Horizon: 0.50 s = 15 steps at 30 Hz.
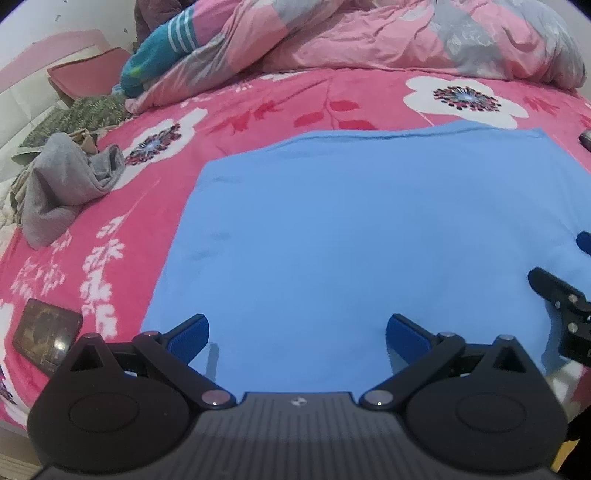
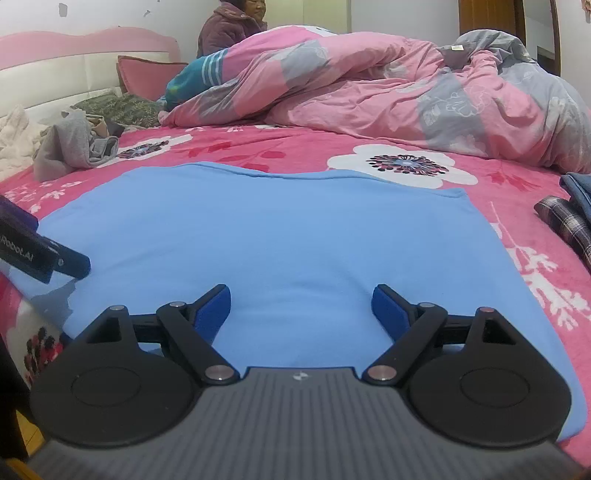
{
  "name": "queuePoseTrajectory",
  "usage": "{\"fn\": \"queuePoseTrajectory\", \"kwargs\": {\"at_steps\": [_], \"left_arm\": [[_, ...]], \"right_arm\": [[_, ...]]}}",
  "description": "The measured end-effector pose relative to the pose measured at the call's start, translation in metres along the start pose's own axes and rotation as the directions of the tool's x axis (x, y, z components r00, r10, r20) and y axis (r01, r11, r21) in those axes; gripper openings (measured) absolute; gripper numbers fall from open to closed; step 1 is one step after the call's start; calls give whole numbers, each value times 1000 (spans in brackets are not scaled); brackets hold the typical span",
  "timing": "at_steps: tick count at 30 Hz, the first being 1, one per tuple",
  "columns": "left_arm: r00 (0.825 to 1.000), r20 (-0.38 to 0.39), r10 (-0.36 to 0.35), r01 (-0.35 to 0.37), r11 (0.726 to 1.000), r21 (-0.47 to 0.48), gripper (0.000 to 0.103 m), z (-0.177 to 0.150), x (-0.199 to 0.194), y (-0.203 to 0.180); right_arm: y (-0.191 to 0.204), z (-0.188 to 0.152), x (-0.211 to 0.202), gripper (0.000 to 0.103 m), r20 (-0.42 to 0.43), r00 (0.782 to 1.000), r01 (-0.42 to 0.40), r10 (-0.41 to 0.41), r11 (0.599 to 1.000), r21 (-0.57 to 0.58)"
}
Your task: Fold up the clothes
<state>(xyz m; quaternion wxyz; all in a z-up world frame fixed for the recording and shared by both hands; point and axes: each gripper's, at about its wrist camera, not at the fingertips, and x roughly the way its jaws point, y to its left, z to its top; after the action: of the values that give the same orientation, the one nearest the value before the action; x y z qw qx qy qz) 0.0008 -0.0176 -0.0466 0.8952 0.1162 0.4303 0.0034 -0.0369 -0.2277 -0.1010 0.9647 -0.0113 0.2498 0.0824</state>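
A light blue garment [image 1: 351, 229] lies flat and smooth on the pink floral bed; it also shows in the right wrist view [image 2: 280, 229]. My left gripper [image 1: 297, 332] is open and empty, just above the garment's near edge at its left part. My right gripper [image 2: 301, 306] is open and empty, above the near edge at its right part. Part of the right gripper [image 1: 561, 295] shows at the right edge of the left wrist view. A finger of the left gripper [image 2: 48, 254] shows at the left of the right wrist view.
A crumpled grey garment [image 1: 66, 188] lies to the left on the bed. A pink and grey duvet [image 2: 388, 92] is heaped at the back. Plaid and dark folded clothes [image 2: 569, 218] lie at the right. A dark flat object [image 1: 44, 332] lies near left. A person [image 2: 232, 26] sits behind.
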Motion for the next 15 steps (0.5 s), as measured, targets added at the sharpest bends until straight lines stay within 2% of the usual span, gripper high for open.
{"fn": "queuePoseTrajectory", "kwargs": {"at_steps": [9, 15], "left_arm": [[998, 41, -38, 40, 997, -65, 103, 9, 1, 11], [995, 67, -73, 78, 994, -77, 103, 11, 10, 12]], "right_arm": [[1, 0, 1, 86, -3, 1000, 2, -2, 1000, -3], [3, 0, 2, 88, -6, 1000, 8, -8, 1000, -8]]}}
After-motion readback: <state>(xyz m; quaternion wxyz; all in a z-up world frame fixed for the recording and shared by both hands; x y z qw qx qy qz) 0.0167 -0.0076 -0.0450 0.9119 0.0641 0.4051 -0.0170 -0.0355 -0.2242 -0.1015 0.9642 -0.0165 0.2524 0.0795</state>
